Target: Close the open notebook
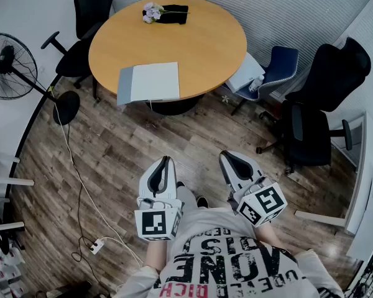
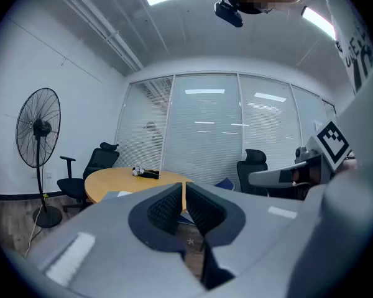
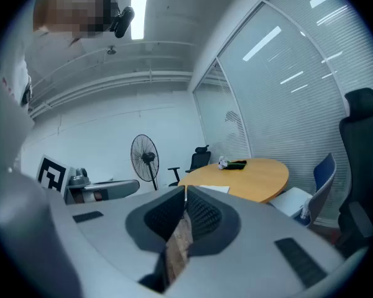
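The left gripper is held with its jaws pressed all but together, only a thin slit left between the pads, and nothing is gripped. The right gripper is likewise closed, its pads meeting at the tips, and nothing is pinched there. Both are held level, side by side and close to the person's chest, over the wooden floor and well short of the round wooden table.

The open notebook is laid flat at the table's near edge, well apart from both grippers and ahead of them, slightly to the left gripper's side. At the table's far edge a small bunch of pale flowers is seen touching a black item, possibly a pouch. A standing fan is placed left of the table, and a blue chair right of it.
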Demonstrator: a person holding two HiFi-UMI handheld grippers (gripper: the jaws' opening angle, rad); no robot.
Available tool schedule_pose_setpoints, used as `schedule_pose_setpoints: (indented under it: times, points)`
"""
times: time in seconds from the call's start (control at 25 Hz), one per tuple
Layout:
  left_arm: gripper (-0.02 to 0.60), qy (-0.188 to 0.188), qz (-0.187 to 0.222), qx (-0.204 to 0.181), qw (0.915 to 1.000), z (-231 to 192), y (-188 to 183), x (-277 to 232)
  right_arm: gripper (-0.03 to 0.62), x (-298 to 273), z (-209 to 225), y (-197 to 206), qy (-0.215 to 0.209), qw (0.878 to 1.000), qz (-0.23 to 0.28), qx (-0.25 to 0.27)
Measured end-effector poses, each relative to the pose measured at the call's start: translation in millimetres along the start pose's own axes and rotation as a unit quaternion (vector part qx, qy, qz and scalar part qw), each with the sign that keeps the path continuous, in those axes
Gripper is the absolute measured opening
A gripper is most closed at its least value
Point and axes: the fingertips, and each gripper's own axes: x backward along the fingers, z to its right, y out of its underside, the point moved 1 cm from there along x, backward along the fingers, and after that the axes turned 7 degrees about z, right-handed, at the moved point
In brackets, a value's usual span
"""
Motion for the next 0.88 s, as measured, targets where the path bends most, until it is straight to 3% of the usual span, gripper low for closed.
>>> schedule_pose_setpoints:
  times: [0.56,0.8,0.88]
  points:
    - [0.029,0.026,-0.002,0.001,0.9997,26,-23,78,0.020,42,-72,-7,-0.017,1.000,0.011,-0.008]
    - [0.031,0.021,-0.006,0.009,0.9997,27,-23,89,0.020,51,-83,-13,-0.037,0.999,0.025,-0.008]
    - [0.059,0.022,-0.006,0.011,0.9997,30,-23,88,0.020,55,-81,-14,-0.038,0.999,0.028,-0.010]
